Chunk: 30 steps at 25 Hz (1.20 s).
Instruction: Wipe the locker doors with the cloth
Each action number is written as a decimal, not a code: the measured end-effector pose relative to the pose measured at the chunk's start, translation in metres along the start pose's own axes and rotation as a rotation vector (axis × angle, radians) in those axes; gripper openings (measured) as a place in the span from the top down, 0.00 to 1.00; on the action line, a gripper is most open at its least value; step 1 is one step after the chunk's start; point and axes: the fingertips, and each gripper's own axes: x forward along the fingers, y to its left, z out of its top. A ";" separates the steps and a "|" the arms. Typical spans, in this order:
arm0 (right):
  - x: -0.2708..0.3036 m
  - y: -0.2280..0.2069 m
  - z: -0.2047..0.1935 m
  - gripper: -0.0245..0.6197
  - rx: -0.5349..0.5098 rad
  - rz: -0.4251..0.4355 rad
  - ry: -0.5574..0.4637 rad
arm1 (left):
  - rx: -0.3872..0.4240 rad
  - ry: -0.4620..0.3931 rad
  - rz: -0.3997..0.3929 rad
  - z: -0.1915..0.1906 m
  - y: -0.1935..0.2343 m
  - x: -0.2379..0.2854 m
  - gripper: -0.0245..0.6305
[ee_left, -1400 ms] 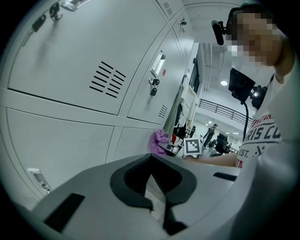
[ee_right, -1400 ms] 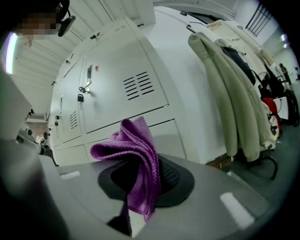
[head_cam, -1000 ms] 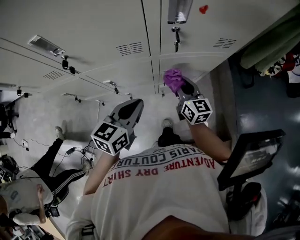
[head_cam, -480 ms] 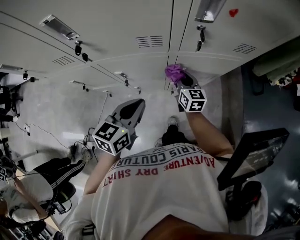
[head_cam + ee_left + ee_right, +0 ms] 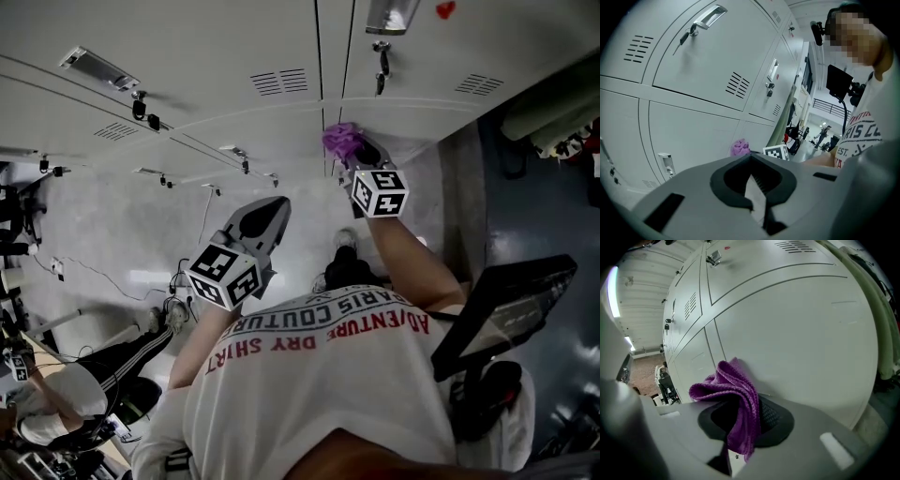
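The right tool (image 5: 740,430) is clamped on the purple cloth (image 5: 737,392), and the cloth's bunched end touches the grey locker door (image 5: 801,333). The left tool (image 5: 757,197) hangs well apart from that door, its jaws together with nothing between them.

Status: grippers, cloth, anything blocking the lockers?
Right gripper shut on purple cloth, cloth against locker door. Left gripper shut, empty, off the lockers. Nothing in the way.
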 end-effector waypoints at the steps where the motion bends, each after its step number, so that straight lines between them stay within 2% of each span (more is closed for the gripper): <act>1: -0.001 -0.002 0.001 0.85 -0.003 0.005 0.001 | 0.002 0.003 -0.005 0.000 -0.002 0.002 0.96; 5: -0.011 -0.020 0.007 0.85 -0.009 -0.005 -0.014 | 0.007 0.011 -0.023 -0.001 -0.007 0.012 0.96; 10: -0.029 -0.059 0.009 0.85 -0.007 -0.072 -0.016 | 0.016 0.029 -0.054 -0.002 -0.018 0.025 0.96; 20: -0.085 -0.168 0.021 0.85 0.059 -0.294 -0.054 | 0.042 0.061 -0.120 0.000 -0.043 0.059 0.96; 22: -0.094 -0.187 0.023 0.85 0.046 -0.326 -0.051 | 0.048 0.068 -0.132 0.001 -0.049 0.065 0.96; 25: -0.101 -0.201 0.026 0.85 -0.002 -0.343 -0.038 | 0.058 0.078 -0.147 0.001 -0.055 0.073 0.96; 30: -0.111 -0.221 0.027 0.85 0.045 -0.353 -0.050 | 0.063 0.088 -0.157 0.000 -0.061 0.080 0.96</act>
